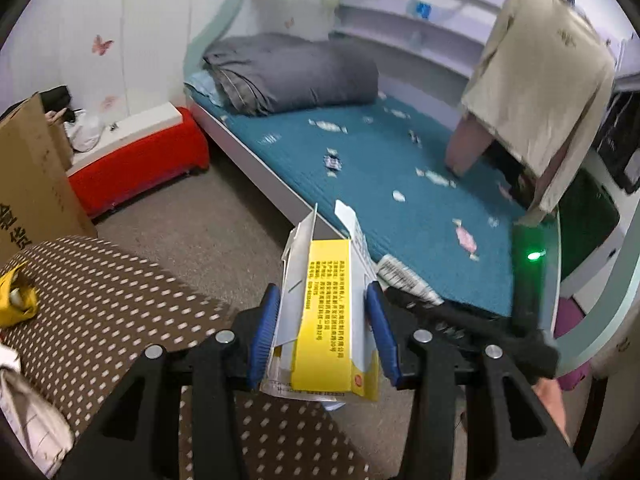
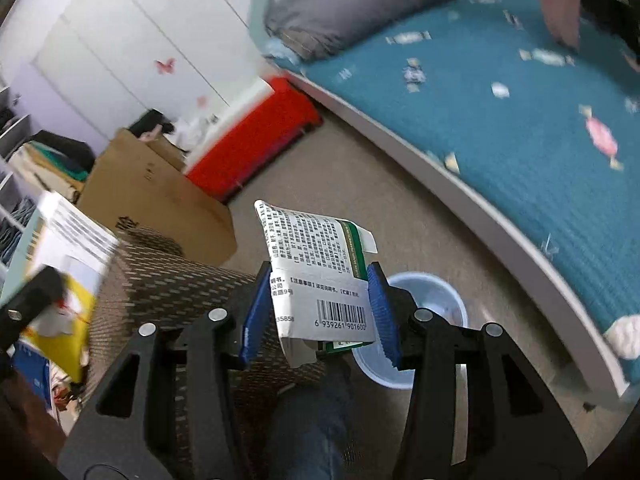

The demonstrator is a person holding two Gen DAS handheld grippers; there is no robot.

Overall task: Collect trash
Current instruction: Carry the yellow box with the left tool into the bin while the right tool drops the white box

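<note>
My left gripper (image 1: 323, 292) is shut on a yellow and white carton (image 1: 328, 264) with an open flap, held over the floor beside a dotted stool. My right gripper (image 2: 319, 270) is shut on a crumpled white and green carton (image 2: 316, 248) with a barcode. Its blue pads press on both sides of the carton. A pale blue bin (image 2: 440, 284) stands on the floor just beyond and below the right fingers, partly hidden by them. In the left wrist view the barcode carton (image 1: 400, 276) shows to the right of the yellow one. In the right wrist view the yellow carton (image 2: 68, 320) is a blur at the left.
A brown dotted stool (image 1: 100, 300) sits at the left, with a cardboard box (image 2: 152, 188) and a red bench (image 1: 140, 168) behind it. A bed with a teal sheet (image 1: 400, 184) and a folded grey quilt (image 1: 296, 72) fills the right. A beige garment (image 1: 540, 92) hangs over it. A person's jeans-clad leg (image 2: 312, 420) is below.
</note>
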